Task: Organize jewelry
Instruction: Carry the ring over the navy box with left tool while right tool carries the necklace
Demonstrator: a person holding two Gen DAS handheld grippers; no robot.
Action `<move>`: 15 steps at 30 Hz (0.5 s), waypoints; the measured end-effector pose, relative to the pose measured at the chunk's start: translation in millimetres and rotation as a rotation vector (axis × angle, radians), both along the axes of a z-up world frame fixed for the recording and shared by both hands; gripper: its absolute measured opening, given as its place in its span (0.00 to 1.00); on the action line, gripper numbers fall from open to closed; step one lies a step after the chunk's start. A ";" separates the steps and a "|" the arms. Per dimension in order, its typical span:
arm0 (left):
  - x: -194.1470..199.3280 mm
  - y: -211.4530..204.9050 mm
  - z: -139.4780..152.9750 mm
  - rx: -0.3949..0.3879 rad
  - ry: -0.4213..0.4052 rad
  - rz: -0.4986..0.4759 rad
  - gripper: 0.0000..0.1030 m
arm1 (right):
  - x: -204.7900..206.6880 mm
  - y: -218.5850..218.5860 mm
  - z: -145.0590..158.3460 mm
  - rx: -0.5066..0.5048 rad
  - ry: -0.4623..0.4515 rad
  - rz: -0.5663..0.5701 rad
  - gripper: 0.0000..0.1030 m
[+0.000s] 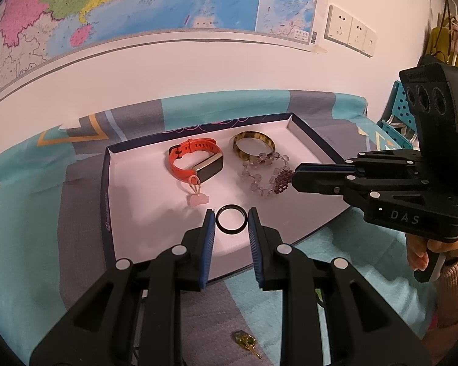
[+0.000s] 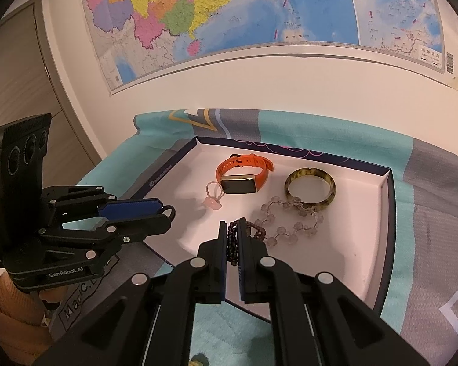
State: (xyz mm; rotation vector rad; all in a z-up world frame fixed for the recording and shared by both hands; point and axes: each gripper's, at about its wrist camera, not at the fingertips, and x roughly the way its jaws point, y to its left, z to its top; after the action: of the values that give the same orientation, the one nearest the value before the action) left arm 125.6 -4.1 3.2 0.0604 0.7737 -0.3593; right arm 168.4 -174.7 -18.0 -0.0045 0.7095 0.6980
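A tabletop covered by a teal-and-grey patterned cloth (image 1: 30,213) stands against the wall. A shallow white-lined tray (image 1: 137,213) with dark blue walls lies on the cloth toward the back edge. A small green-and-gold trinket (image 1: 247,343) lies on the cloth near the front edge.

Glossy black ring (image 1: 231,218), matt white tray (image 1: 143,183), translucent glassy beads (image 2: 290,213), rubbery orange watch strap (image 2: 244,164), woven cloth (image 1: 30,213).

Wall map (image 1: 137,3) above teal-grey patterned cloth (image 1: 30,213); white wall sockets (image 1: 349,29) at right; grey door (image 2: 18,70) at left; blue pegboard rack (image 1: 398,113) beside cloth.
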 end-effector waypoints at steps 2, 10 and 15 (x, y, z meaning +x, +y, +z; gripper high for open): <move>1.6 -0.3 -0.8 0.004 0.001 0.001 0.22 | 0.5 0.5 0.3 0.000 -0.001 0.001 0.05; 8.7 -2.3 -2.6 0.020 0.005 0.003 0.22 | 5.1 4.3 -1.2 -0.004 0.006 0.011 0.05; 17.0 -1.3 -6.9 0.021 0.022 0.014 0.22 | 10.0 10.0 -4.7 -0.005 0.018 0.028 0.05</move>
State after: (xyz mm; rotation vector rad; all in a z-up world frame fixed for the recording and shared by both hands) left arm 142.6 -5.5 -3.7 0.0708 0.7996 -0.3391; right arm 178.4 -164.7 -22.7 -0.0132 0.7298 0.7241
